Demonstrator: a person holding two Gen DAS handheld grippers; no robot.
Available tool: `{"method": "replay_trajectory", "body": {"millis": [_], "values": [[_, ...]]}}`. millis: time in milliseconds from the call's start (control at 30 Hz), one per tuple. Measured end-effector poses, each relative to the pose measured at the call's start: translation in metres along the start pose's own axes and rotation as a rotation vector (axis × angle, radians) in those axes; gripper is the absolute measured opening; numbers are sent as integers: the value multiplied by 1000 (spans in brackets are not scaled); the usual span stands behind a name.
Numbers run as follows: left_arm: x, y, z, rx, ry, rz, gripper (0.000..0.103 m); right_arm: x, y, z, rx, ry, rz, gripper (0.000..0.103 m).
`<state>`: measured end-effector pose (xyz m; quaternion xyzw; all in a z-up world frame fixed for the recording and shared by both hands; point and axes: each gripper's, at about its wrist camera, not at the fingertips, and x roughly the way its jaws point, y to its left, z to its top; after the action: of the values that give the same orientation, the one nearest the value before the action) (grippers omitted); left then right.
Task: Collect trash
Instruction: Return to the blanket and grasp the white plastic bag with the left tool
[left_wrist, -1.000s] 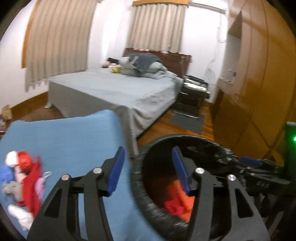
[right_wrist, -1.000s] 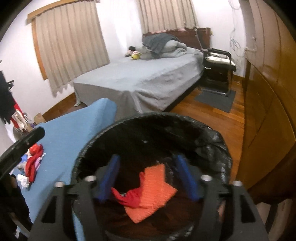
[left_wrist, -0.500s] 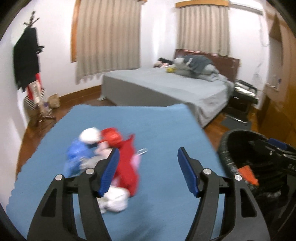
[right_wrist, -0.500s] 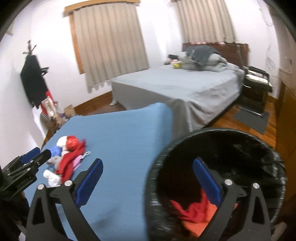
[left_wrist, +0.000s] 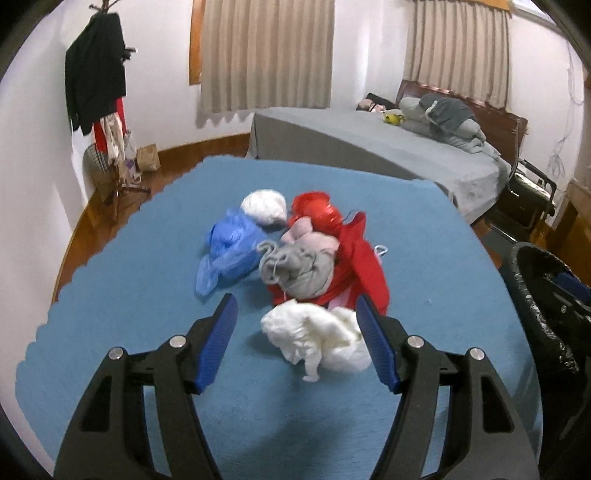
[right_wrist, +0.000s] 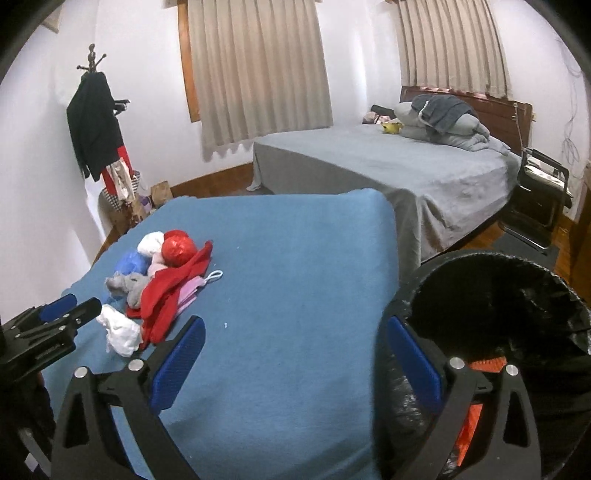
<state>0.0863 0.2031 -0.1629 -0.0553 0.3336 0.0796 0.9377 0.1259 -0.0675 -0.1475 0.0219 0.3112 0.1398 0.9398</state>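
Observation:
A pile of trash lies on the blue-covered table (left_wrist: 424, 258): a white wad (left_wrist: 317, 332), a grey rag (left_wrist: 299, 266), a red cloth (left_wrist: 364, 258), a red ball (left_wrist: 316, 210), a blue plastic bag (left_wrist: 229, 247) and a white ball (left_wrist: 264, 205). My left gripper (left_wrist: 294, 298) is open just in front of the white wad, which sits near its right finger. My right gripper (right_wrist: 294, 325) is open wide over the table's right edge. Its right finger overlaps the rim of the black-lined bin (right_wrist: 498, 295). Orange scraps (right_wrist: 469, 417) lie inside the bin.
A grey bed (right_wrist: 388, 166) stands behind the table. A coat stand (right_wrist: 96, 125) with bags at its foot is at the left wall. A black chair (right_wrist: 539, 192) stands beside the bed. My left gripper (right_wrist: 70, 310) shows at the right wrist view's left edge.
Both grippers swung left, away from the bin and over the table. The trash pile now fills the left wrist view. Both pairs of jaws stand wider than a second ago.

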Motion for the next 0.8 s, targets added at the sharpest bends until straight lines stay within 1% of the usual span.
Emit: {"method": "replay_trajectory", "body": {"millis": [367, 500, 633, 800], "values": [[32, -2, -8, -28, 83, -37, 65, 13, 3, -10, -19, 49, -5, 96], [35, -6, -10, -24, 92, -79, 44, 16, 4, -11, -24, 64, -4, 96], [33, -9, -11, -29, 86, -104, 35, 18, 4, -13, -26, 73, -5, 96], [28, -16, -12, -17, 69, -105, 26, 18, 4, -13, -22, 73, -6, 96]]}}
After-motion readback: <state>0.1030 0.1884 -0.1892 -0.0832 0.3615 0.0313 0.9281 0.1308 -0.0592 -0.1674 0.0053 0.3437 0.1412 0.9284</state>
